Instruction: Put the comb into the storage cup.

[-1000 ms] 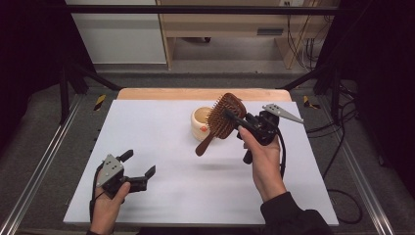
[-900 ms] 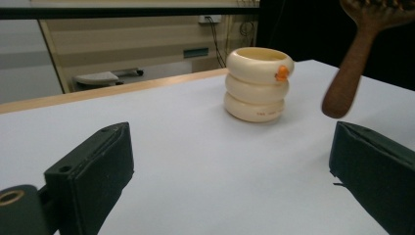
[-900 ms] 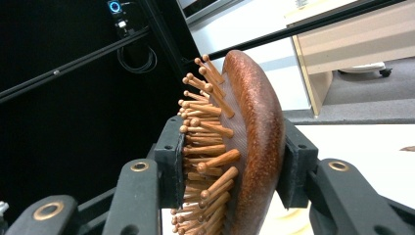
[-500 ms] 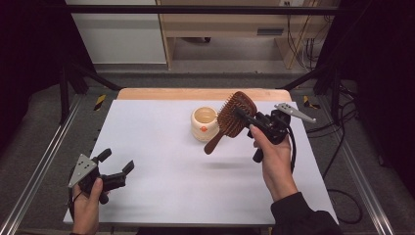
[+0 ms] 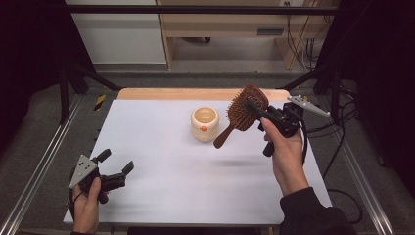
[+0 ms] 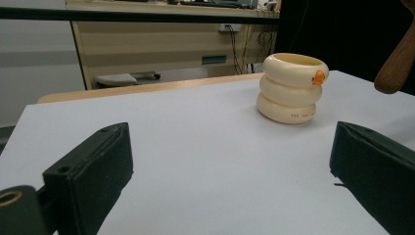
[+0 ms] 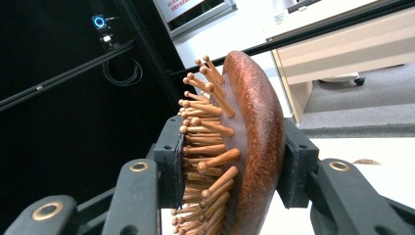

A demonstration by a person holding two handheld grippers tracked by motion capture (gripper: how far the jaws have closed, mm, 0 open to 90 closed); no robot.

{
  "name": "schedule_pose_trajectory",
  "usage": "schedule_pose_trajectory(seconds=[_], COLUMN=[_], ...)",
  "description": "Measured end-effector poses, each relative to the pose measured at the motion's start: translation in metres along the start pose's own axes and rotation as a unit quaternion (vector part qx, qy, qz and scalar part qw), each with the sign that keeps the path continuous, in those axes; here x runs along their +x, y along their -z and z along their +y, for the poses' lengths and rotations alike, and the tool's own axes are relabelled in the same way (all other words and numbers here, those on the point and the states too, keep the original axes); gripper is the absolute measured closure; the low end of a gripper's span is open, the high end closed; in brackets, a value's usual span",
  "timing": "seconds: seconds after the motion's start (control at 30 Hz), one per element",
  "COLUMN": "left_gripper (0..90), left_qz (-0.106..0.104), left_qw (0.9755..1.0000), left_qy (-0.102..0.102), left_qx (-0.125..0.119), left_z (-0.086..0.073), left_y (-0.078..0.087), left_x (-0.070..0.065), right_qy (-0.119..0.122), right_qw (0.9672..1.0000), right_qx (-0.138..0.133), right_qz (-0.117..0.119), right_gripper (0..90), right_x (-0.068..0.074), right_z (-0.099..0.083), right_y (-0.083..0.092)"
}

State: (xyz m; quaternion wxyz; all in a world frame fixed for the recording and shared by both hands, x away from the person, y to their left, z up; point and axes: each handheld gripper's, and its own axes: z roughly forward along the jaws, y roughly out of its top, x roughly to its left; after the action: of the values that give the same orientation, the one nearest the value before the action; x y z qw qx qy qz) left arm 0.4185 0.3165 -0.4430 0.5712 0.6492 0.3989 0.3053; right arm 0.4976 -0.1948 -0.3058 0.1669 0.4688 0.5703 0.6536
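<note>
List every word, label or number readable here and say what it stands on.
None can be read.
Cream ringed cup: a small line of reddish print low on its side, too small to read; an orange mark near its rim, no legible text.
Sign on the far wall: red characters, blurred and cut off.

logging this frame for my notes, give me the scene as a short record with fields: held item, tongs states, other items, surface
held item: wooden paddle hairbrush, lifted above the table, handle pointing down toward the cup
right tongs: shut on the hairbrush head, one pad on the bristle side, one on the smooth back
left tongs: open, nothing between them, low over the near left corner
other items: cream ribbed cup with a small orange mark, standing upright mid-table, apart from the brush
surface: white table with a wooden strip along the far edge
</note>
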Motion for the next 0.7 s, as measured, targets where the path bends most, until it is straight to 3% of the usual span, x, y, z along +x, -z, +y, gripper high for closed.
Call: schedule_pose_trajectory(seconds=[0.07, 0.2, 0.5, 0.7], left_gripper=[2.2, 2.2, 2.3, 2.3], left_qz=[-0.006, 0.002, -0.003, -0.007], left_qw=[0.9999, 0.9998, 0.9999, 0.9999], left_qy=[0.002, -0.003, 0.003, -0.009], left_qx=[-0.012, -0.018, -0.010, -0.007], left_z=[0.000, 0.000, -0.001, 0.000], left_y=[0.001, 0.002, -0.002, -0.003], left_x=[0.003, 0.007, 0.004, -0.001], right_qy=[0.004, 0.007, 0.004, 0.014], right_qw=[1.0000, 1.0000, 0.9999, 0.9998], right_qx=[0.001, 0.002, -0.006, -0.012], right_qz=[-0.001, -0.007, -0.011, -0.009], right_gripper=[53.9, 53.8, 53.8, 53.8], right_x=[-0.001, -0.002, 0.003, 0.009], right_z=[0.004, 0.011, 0.027, 0.036], right_y=[-0.004, -0.010, -0.021, -0.030])
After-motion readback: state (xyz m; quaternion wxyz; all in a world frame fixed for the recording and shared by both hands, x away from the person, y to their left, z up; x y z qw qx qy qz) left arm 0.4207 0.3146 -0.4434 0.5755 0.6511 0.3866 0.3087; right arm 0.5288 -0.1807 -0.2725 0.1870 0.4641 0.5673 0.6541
